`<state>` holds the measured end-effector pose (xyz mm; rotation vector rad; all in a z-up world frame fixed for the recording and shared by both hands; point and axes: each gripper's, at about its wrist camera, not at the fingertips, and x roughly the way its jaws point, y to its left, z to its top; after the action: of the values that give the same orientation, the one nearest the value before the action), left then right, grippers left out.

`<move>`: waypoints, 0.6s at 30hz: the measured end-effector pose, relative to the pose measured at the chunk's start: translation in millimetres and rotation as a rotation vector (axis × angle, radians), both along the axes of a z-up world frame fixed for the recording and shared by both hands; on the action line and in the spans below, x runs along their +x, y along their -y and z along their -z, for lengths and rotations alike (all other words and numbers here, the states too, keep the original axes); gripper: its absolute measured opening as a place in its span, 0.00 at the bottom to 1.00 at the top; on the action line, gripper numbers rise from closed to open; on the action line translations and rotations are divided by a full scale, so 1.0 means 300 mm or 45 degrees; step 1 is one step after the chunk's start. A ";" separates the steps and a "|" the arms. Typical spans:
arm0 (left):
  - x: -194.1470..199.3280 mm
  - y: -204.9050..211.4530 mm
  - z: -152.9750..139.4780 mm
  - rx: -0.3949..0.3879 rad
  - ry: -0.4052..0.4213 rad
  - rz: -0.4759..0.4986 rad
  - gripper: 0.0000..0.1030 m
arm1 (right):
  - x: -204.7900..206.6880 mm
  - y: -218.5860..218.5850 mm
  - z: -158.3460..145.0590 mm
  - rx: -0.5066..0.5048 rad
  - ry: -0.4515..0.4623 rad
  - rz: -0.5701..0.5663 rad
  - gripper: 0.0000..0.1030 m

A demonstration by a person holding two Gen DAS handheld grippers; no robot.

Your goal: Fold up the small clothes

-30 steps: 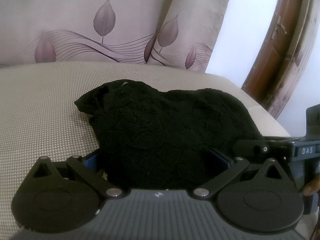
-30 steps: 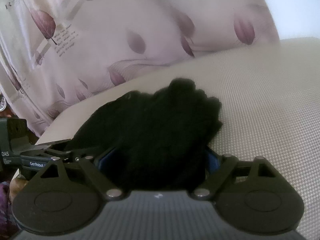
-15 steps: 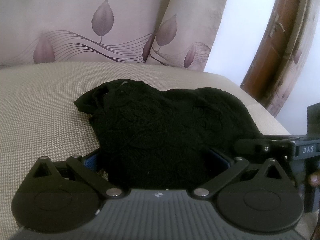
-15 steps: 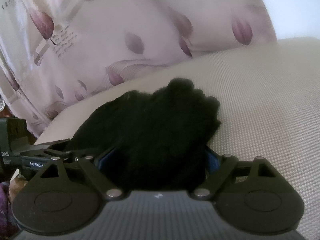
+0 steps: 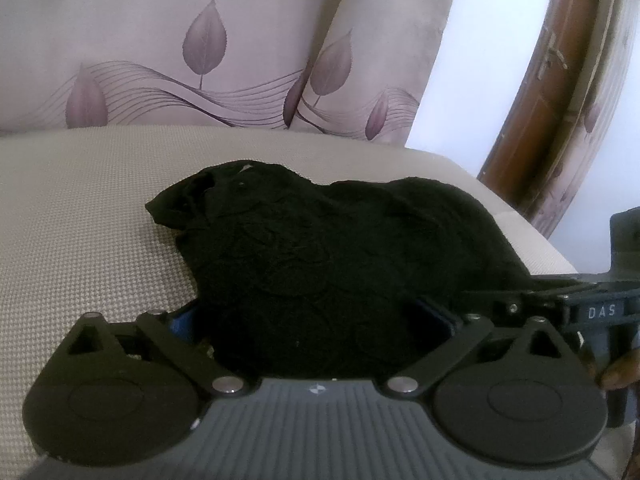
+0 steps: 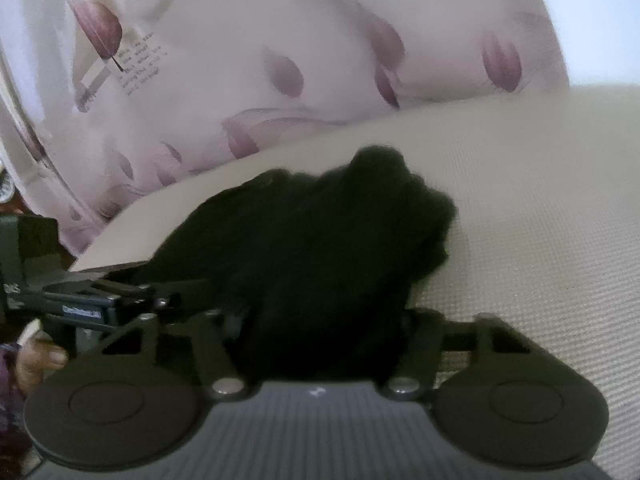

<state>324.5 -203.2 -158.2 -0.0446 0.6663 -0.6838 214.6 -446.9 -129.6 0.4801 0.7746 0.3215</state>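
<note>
Right tool (image 5: 520,300) reads "DAS"; curtain (image 6: 140,60) print illegible.

A garment (image 5: 332,264) is spread on the cushion (image 5: 80,208), its near edge lying between the left gripper (image 5: 316,320) fingers; the right gripper (image 6: 320,320) is placed beside it, a curtain (image 5: 200,40) hung behind.

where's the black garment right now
The black garment lies bunched on the beige cushion, its near edge between both tools' fingers, in front of the leaf-print curtain.
</note>
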 end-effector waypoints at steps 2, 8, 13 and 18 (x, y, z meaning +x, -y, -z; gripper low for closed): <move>-0.002 0.003 -0.001 -0.001 0.003 0.010 0.94 | 0.001 0.006 0.002 0.016 -0.004 -0.005 0.53; 0.003 -0.001 -0.003 -0.004 -0.005 0.024 0.94 | 0.004 0.033 0.010 0.102 -0.031 -0.006 0.56; 0.005 0.003 -0.002 -0.005 -0.013 0.049 0.96 | -0.005 0.036 0.012 0.136 -0.029 -0.017 0.62; 0.005 0.009 0.000 0.005 -0.013 0.061 0.98 | 0.009 0.009 0.007 0.104 -0.023 -0.024 0.64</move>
<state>326.1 -205.9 -158.1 -0.0289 0.6801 -0.7292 217.3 -449.5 -131.8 0.5532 0.7858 0.3673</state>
